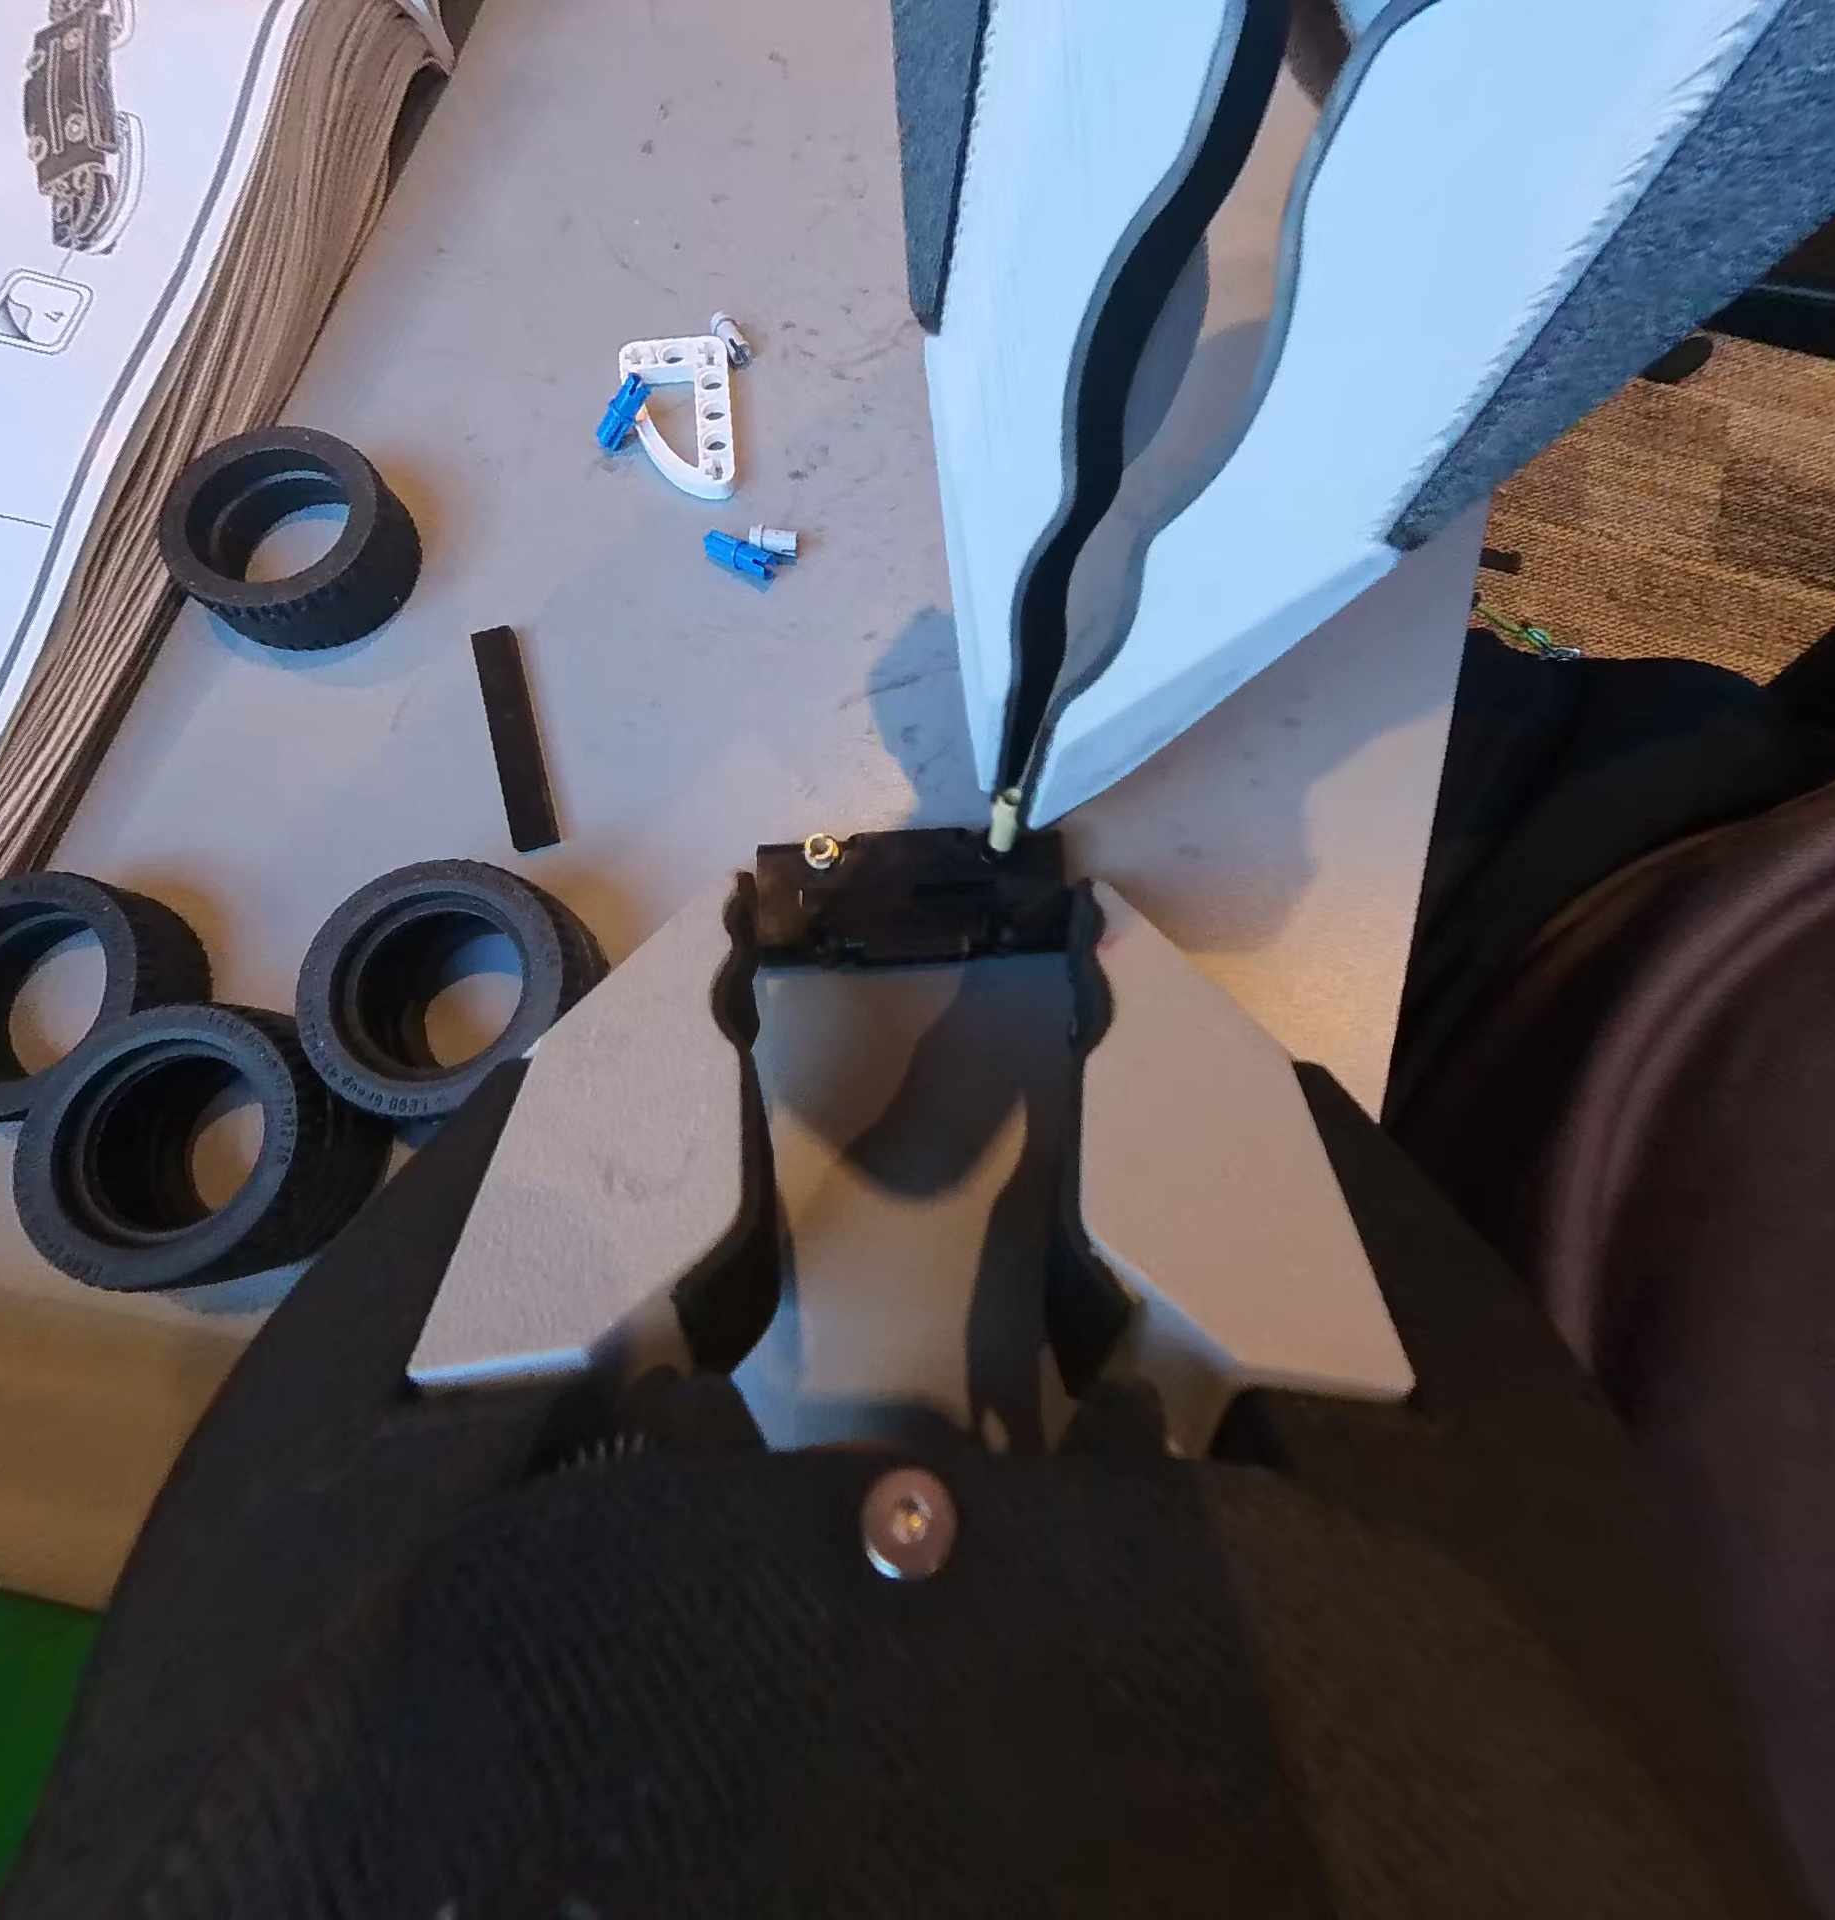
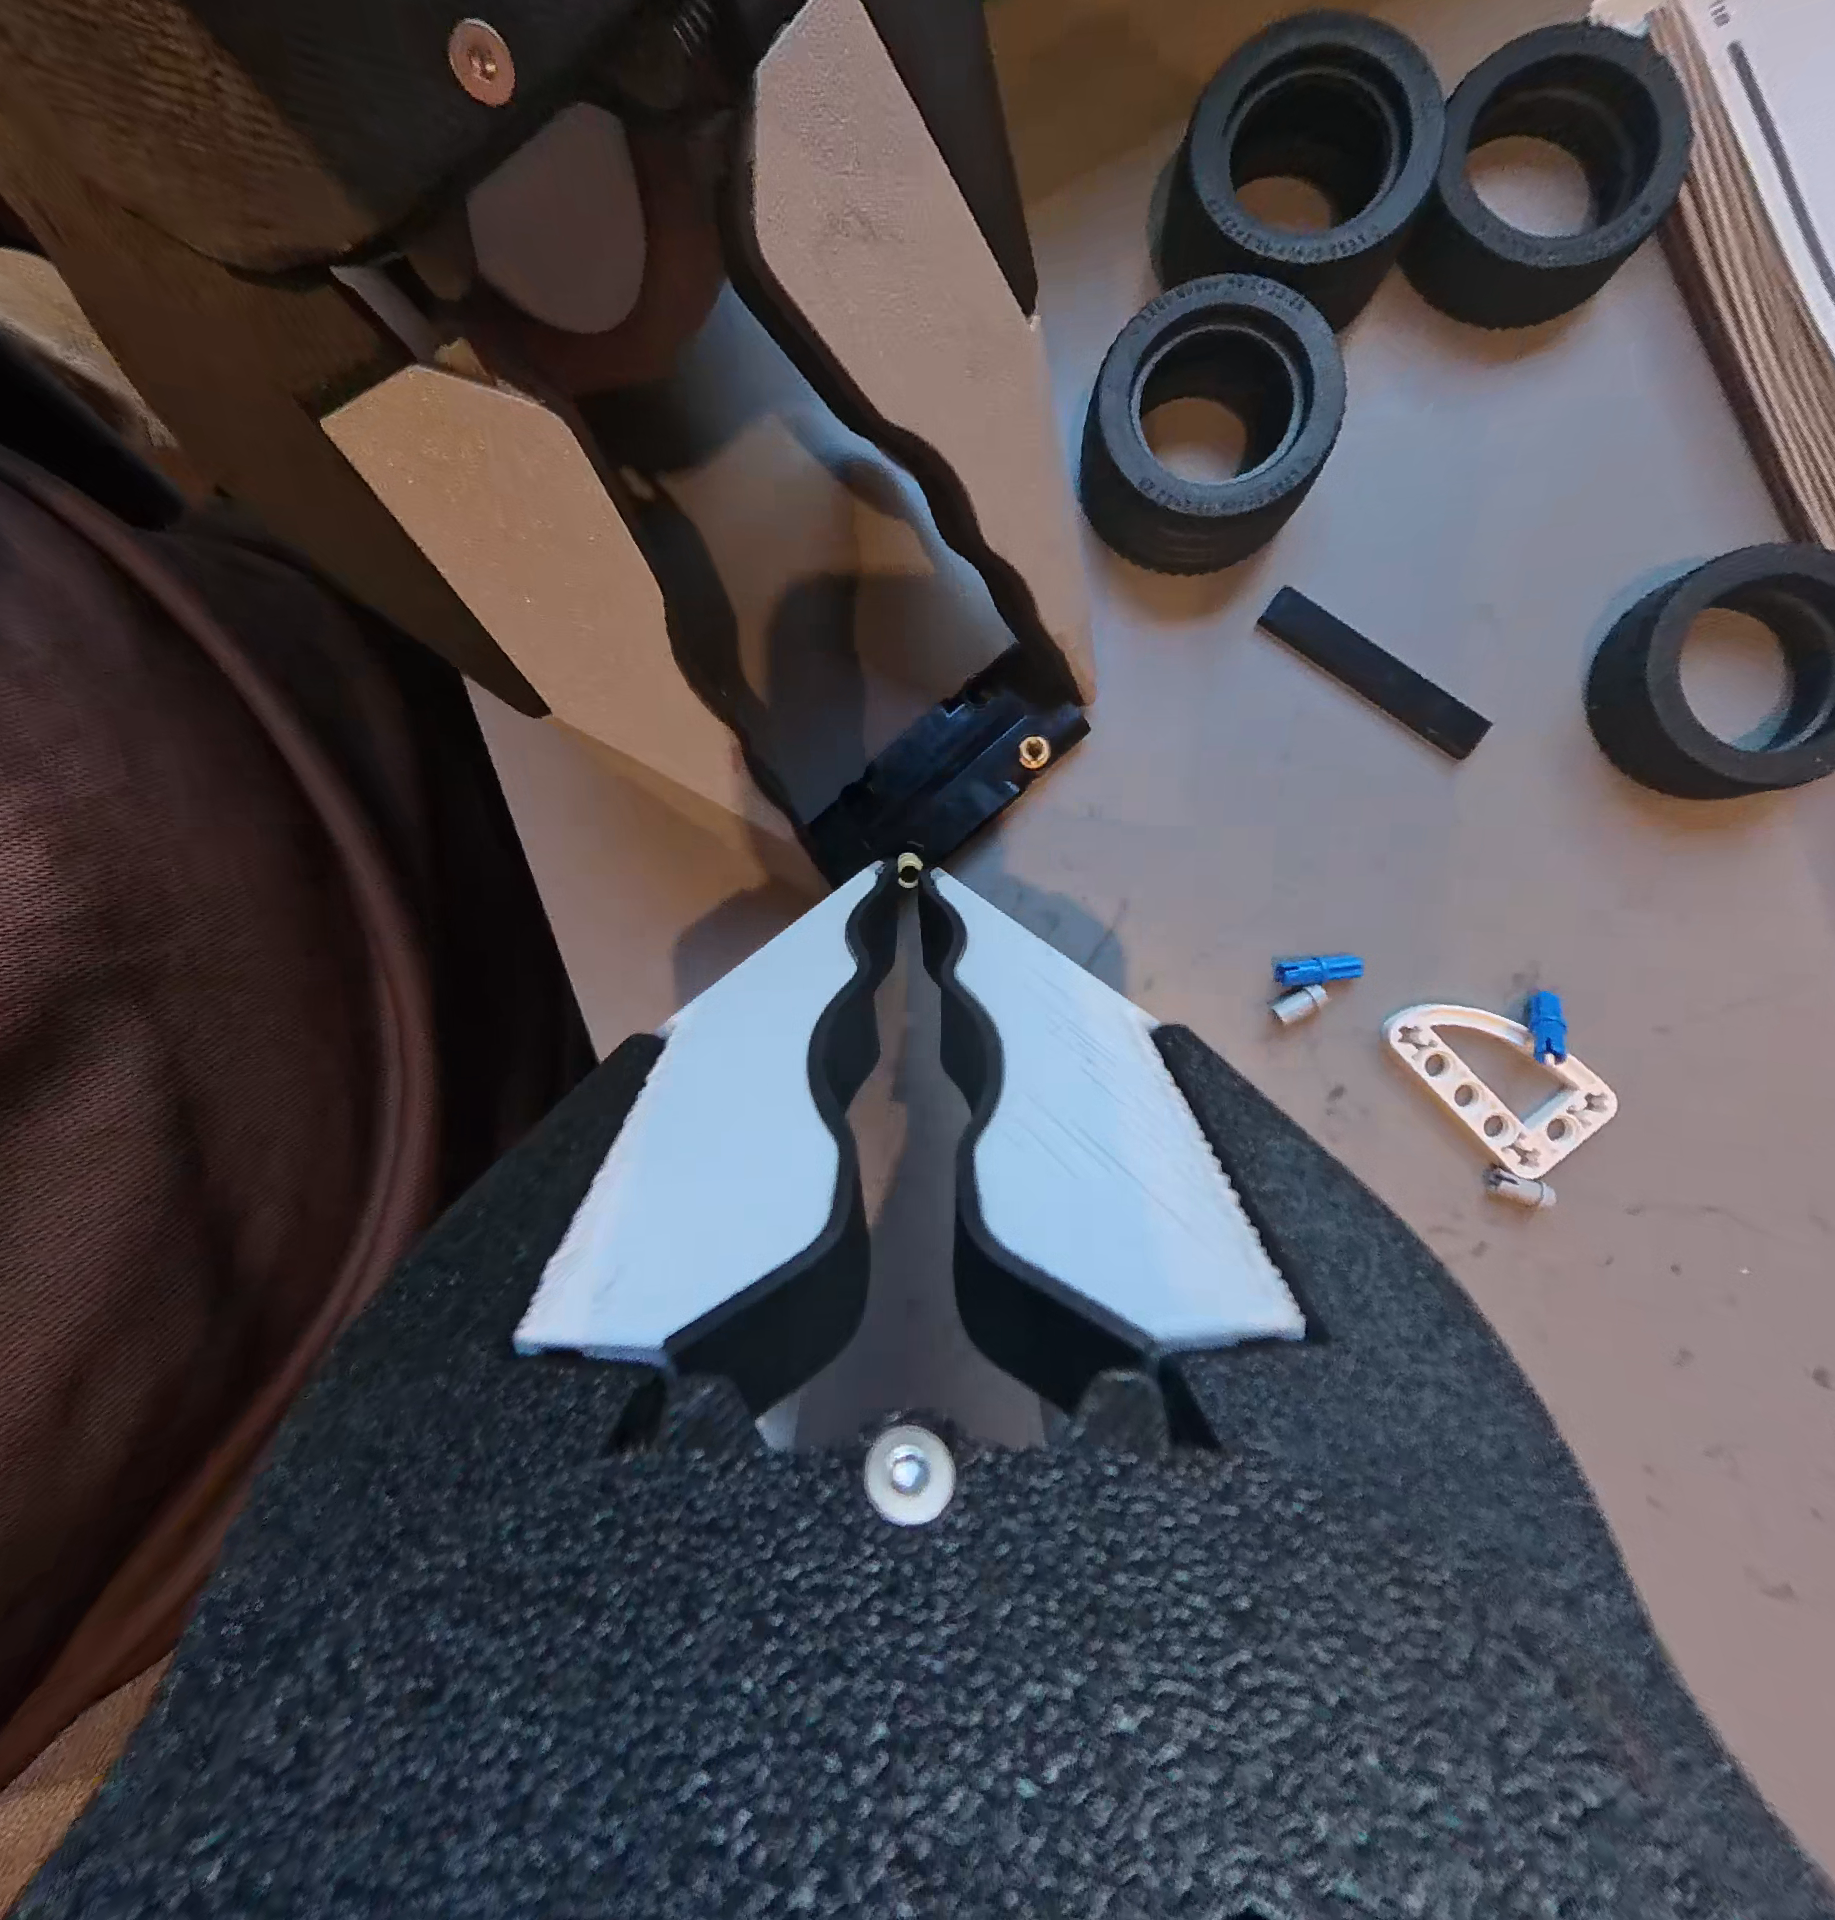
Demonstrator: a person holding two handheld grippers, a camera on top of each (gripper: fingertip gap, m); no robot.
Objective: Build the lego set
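Note:
My left gripper (image 1: 913,914) is shut on a black lego block (image 1: 908,896), gripping it by its two ends above the table; the block also shows in the right wrist view (image 2: 939,790). A tan pin (image 1: 821,826) sits in the block's left hole. My right gripper (image 2: 906,871) is shut on a second tan pin (image 2: 907,865) and holds its tip at the block's right hole (image 1: 1001,821). The right gripper comes in from above in the left wrist view (image 1: 1019,795).
Several black tyres (image 1: 289,535) (image 2: 1209,421) lie on the grey table (image 1: 601,187). A black flat bar (image 1: 515,725), a white curved beam (image 1: 697,416), blue pins (image 1: 741,548) and grey pins (image 1: 773,536) lie nearby. An instruction booklet (image 1: 82,260) is at the left. A dark chair (image 1: 1671,1143) borders the table edge. My left and right fingertips are right by each other. The black flat bar (image 1: 515,725) lies around 6 centimeters away from my left fingertips. Seen from the right wrist view (image 2: 1384,687) as well.

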